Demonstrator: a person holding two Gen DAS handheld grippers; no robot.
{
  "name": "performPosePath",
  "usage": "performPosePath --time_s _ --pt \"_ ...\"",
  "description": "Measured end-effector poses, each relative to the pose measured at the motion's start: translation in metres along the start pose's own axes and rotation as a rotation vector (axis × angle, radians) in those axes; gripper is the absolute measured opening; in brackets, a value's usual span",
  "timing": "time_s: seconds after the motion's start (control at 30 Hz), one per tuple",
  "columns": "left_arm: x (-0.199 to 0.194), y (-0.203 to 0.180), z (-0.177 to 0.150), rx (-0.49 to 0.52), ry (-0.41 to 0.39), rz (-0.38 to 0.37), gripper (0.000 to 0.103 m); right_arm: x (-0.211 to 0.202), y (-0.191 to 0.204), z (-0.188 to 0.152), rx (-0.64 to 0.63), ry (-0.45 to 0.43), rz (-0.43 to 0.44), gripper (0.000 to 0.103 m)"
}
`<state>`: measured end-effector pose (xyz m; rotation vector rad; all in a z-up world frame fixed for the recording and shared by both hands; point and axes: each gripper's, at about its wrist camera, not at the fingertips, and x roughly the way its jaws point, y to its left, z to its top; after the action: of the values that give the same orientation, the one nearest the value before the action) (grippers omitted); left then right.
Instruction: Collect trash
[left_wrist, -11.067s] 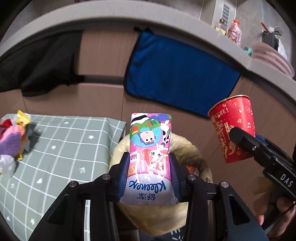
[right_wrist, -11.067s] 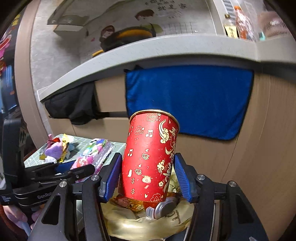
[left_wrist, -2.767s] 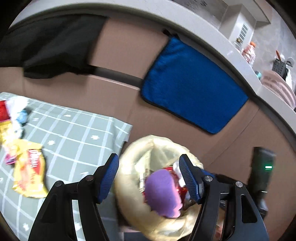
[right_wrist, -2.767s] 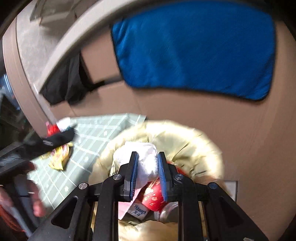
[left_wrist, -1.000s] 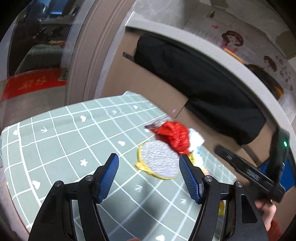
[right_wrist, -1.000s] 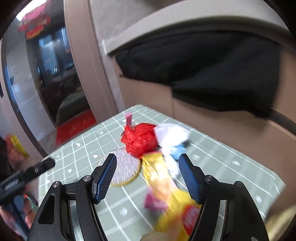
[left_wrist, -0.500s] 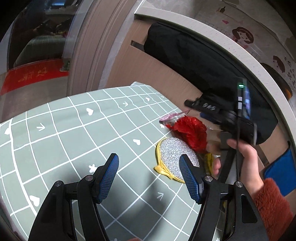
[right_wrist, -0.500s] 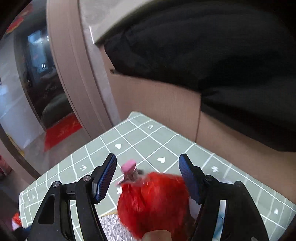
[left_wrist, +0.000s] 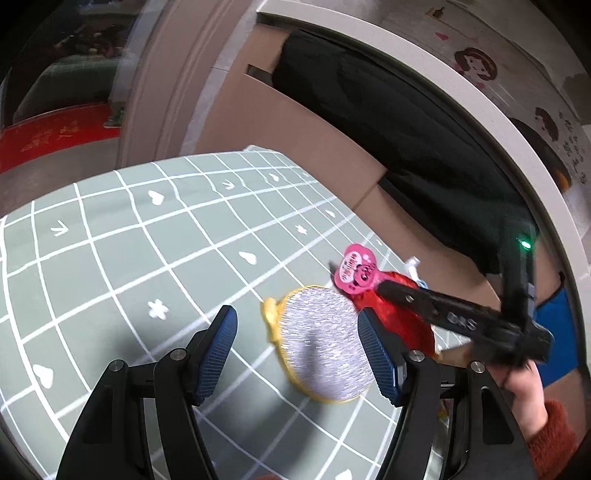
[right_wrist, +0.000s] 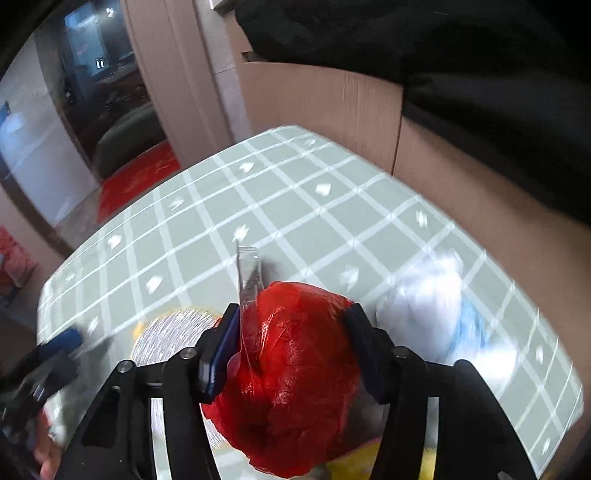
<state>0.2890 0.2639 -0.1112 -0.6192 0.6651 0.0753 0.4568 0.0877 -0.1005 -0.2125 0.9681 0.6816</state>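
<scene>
Right now my right gripper has its blue pads on either side of a crumpled red wrapper, touching it, though I cannot tell whether the grip is firm. My left gripper is spread wide and holds nothing, hovering over a round silver-glitter, yellow-edged piece on the checked table. Beside the right gripper lies crumpled white tissue.

Wrapper ball beside pad (on table)
</scene>
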Motion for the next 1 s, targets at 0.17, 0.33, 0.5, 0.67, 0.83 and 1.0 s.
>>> performPosePath --time_s 0.17,0.33,0.5,0.67,0.83,1.0 --pt "0.000 -0.020 -0.013 0.057 0.036 -0.054 0.068 -0.057 -0.011 -0.022 0.059 -0.133 0.074 0.049" --pt "-0.003 -0.045 -0.026 0.154 0.051 -0.104 0.068 -0.084 -0.016 -0.037 0.102 -0.137 0.190 0.058" --pt "-0.002 -0.068 -0.042 0.222 0.100 -0.143 0.068 -0.107 -0.024 -0.059 0.088 -0.210 0.137 0.068" --pt "0.005 -0.083 -0.050 0.246 0.141 -0.125 0.068 -0.141 -0.040 -0.071 0.098 -0.332 0.088 0.070" --pt "0.018 -0.101 -0.046 0.227 0.127 -0.120 0.068 -0.155 -0.056 -0.090 0.134 -0.360 0.008 0.070" --pt "0.055 -0.119 -0.041 0.246 0.174 -0.073 0.068 -0.160 -0.078 -0.113 0.182 -0.369 -0.039 0.070"
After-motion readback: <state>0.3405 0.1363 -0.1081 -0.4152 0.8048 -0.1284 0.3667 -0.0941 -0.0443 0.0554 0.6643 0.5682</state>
